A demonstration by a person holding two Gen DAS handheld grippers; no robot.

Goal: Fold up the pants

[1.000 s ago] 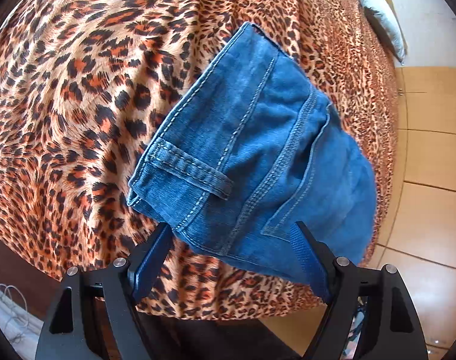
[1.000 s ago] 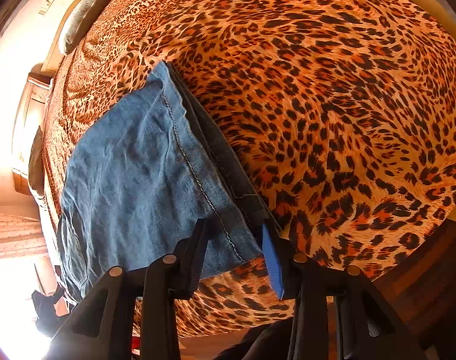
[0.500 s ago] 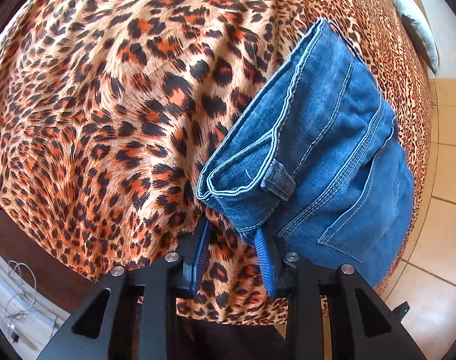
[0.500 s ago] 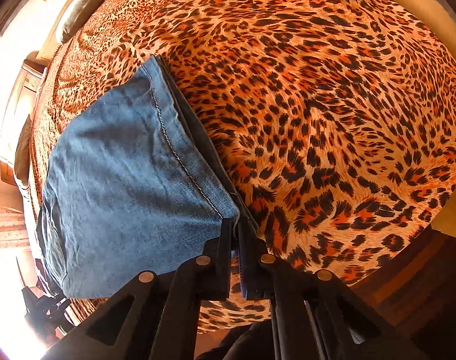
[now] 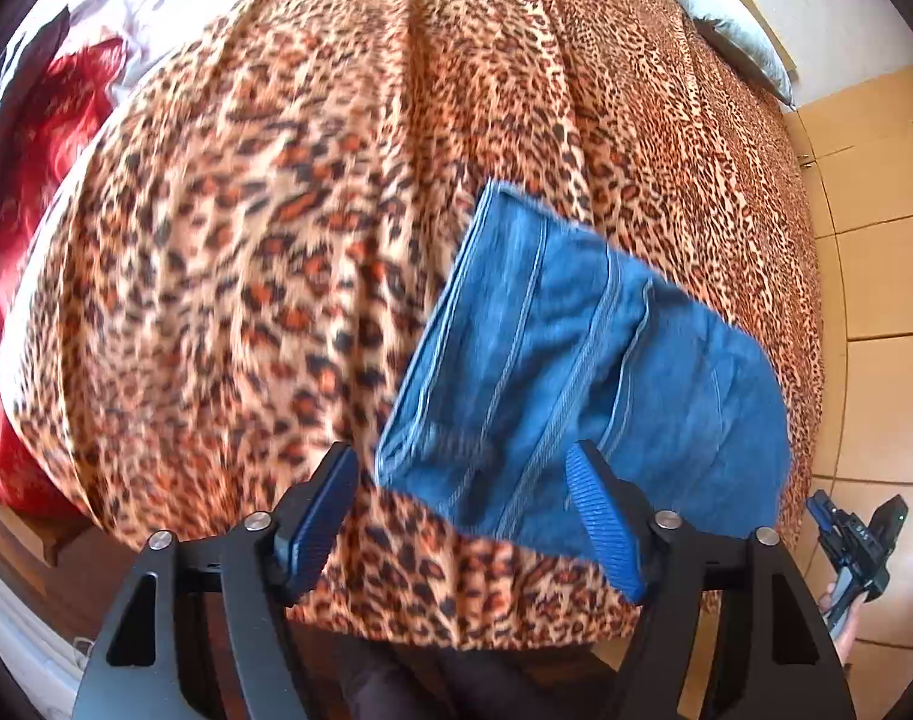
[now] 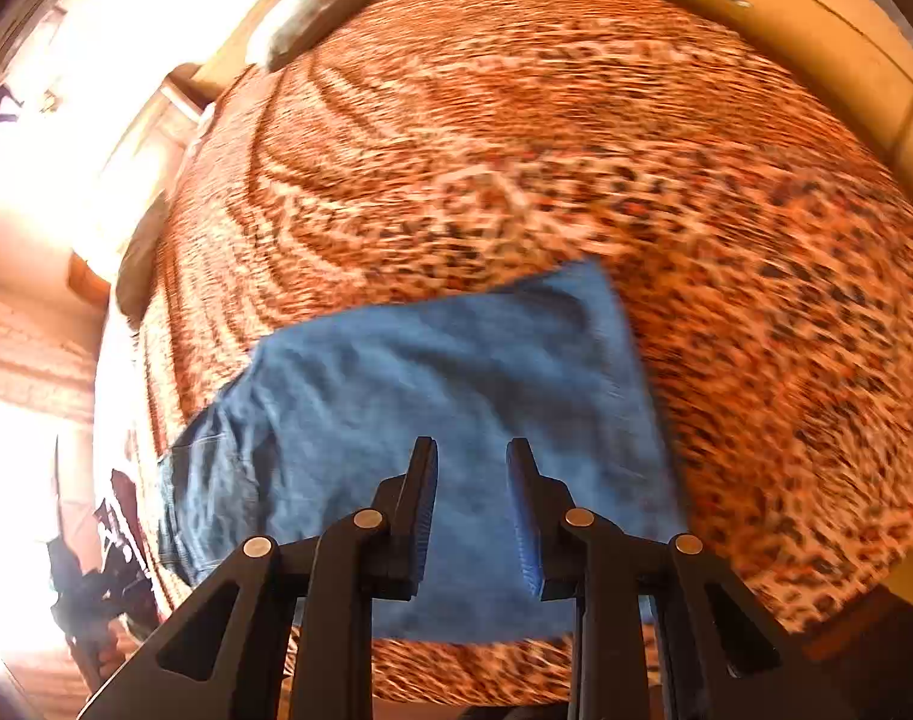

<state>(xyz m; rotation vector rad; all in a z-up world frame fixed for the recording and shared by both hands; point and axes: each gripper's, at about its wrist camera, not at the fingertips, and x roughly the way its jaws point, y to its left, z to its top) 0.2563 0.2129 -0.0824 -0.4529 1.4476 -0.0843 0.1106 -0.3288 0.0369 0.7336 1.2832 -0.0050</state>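
Folded blue jeans [image 5: 582, 372] lie flat on the leopard-print bedspread [image 5: 276, 240] near the bed's front edge. My left gripper [image 5: 459, 480] hovers above the jeans' waistband corner, its jaws opening wide, with nothing pinched between the blue pads. In the right wrist view the same jeans [image 6: 444, 396] lie as a blue rectangle on the bedspread [image 6: 756, 300]. My right gripper [image 6: 471, 462] hangs over them, jaws opening with a narrow gap and no cloth in it. The other gripper [image 5: 855, 540] shows at the lower right of the left wrist view, in a hand.
A grey pillow [image 5: 726, 18] lies at the bed's far end. Red fabric [image 5: 42, 138] sits at the left beside the bedspread. Wooden cabinets [image 5: 876, 240] and tiled floor run along the right. The bed's front edge drops off just below the jeans.
Both grippers pinched the jeans' near edge half a second ago, then let go and lifted away. The jeans now lie flat and both views have pulled back, blurred by motion.
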